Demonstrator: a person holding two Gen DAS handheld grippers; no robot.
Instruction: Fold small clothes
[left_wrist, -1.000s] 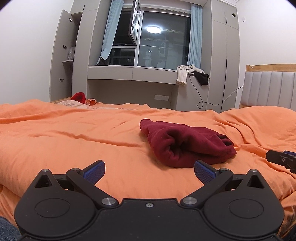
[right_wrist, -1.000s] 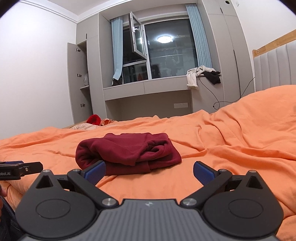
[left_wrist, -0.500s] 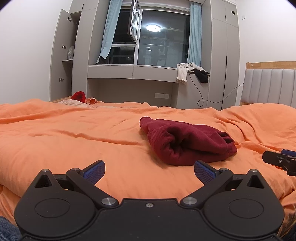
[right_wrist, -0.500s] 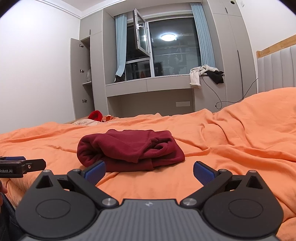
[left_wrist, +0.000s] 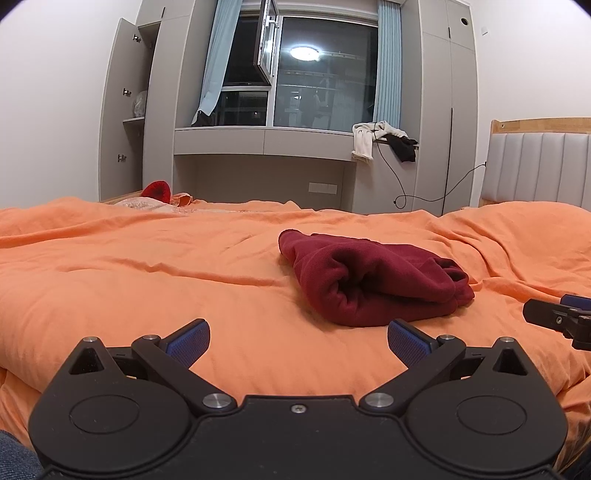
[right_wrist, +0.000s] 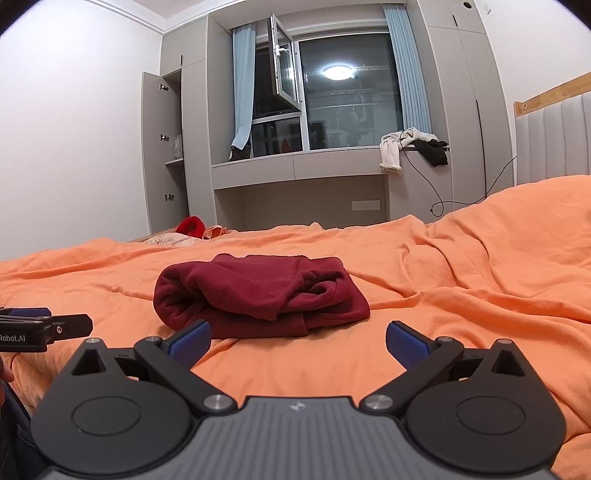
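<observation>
The folded jumper lies on the bed, just ahead of the right claw, long axis crosswise. The left claw sits farther off. Both gape, empty.

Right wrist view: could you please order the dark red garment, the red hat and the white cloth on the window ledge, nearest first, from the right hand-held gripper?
1. Dark red garment, just ahead on the bed.
2. Red hat, far left bed edge.
3. White cloth, on the ledge, right.
</observation>
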